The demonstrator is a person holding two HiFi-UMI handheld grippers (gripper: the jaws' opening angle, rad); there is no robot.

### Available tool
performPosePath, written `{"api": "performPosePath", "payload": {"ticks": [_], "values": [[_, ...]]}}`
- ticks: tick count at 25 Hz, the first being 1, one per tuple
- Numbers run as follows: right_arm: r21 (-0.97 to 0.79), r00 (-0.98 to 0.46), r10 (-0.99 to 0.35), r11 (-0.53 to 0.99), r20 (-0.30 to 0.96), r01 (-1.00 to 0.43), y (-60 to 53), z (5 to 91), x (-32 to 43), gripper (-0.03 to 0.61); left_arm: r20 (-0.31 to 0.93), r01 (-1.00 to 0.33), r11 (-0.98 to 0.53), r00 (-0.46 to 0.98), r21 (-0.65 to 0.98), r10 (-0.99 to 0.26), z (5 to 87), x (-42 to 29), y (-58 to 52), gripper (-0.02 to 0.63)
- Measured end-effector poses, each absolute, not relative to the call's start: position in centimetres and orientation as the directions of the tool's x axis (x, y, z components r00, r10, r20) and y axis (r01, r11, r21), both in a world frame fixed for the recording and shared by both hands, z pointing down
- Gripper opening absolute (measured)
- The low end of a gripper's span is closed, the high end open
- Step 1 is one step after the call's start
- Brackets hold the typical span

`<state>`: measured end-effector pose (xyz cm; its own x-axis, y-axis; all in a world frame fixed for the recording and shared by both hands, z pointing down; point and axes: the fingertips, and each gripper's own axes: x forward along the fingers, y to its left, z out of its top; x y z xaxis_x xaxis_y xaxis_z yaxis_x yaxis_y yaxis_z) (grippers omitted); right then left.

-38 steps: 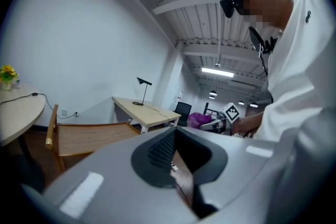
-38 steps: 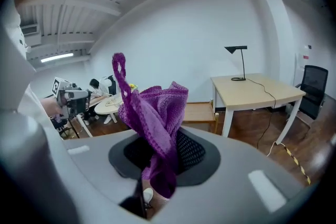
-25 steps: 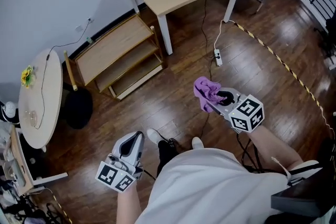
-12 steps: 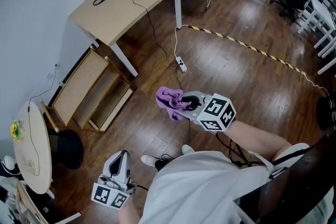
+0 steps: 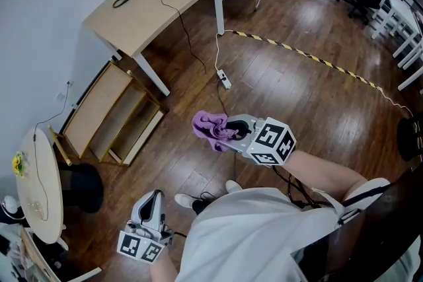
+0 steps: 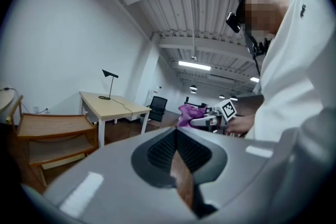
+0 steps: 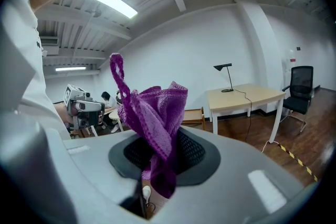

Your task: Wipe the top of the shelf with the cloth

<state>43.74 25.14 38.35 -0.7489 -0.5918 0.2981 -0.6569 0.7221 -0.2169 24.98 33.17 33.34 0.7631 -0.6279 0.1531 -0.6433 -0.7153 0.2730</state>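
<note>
The right hand-held gripper is clamped on the purple cloth. It looks like a soft, light knit, flopping loosely above the jaws, so a bunched pinch should hold it. The left hand-held gripper is closed on nothing. The shelf stands well apart, ahead and left of both.

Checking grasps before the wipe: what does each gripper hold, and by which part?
Right gripper: the purple cloth, its jaws shut on a bunched lower fold. Left gripper: nothing, jaws together.
</note>
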Motion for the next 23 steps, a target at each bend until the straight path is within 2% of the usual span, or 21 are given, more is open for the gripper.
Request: {"api": "performPosePath", "payload": {"ticks": [23], "values": [[-0.217,-0.748,-0.589,0.722,0.304,-0.657,26.1,39.3,43.9,0.100,0.174,-0.655,-0.707,0.754,0.265,-0.633,34.0,25.0,34.5,0.018]]}}
